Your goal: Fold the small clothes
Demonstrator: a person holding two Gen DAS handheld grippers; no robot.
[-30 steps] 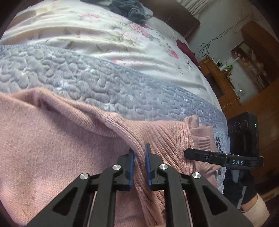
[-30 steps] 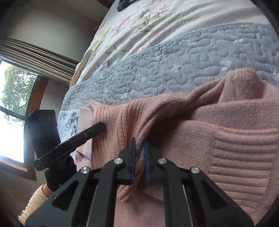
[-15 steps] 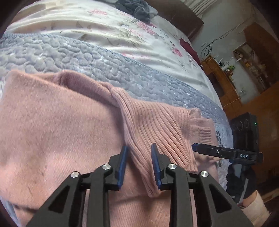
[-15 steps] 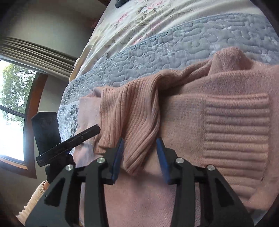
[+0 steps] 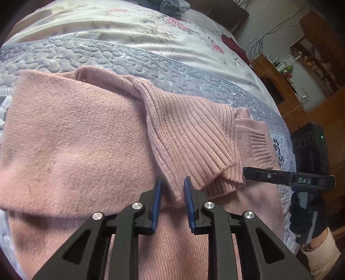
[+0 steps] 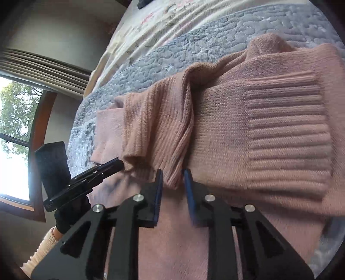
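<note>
Nearest in the left wrist view, the left gripper (image 5: 172,189) stands with its blue-padded jaws parted, the hem of a ribbed sleeve (image 5: 189,140) lying loosely in the gap without being pinched. In the right wrist view the right gripper (image 6: 172,179) is likewise released, jaws apart on either side of the same sleeve's end (image 6: 172,129).

The pink sweater (image 5: 75,140) lies spread on a blue quilted blanket (image 5: 129,62), with the sleeve folded across its body. Only the right view shows a broad ribbed band (image 6: 286,140) of the sweater to the right of the sleeve; only the left view shows a small ribbed cuff (image 5: 258,144) past the sleeve's far edge.

Each camera catches the other tool from the side, its fingers touching the knit's edge, held by a black-gloved hand (image 5: 306,217) with a cream sleeve cuff.

Farther off, a floral bedspread (image 5: 129,25) covers the bed. The left view alone shows dark clothing (image 5: 172,7) heaped at the far end and wooden shelving (image 5: 286,86); the right view alone shows a window (image 6: 13,133) with trees outside and curtains above it.
</note>
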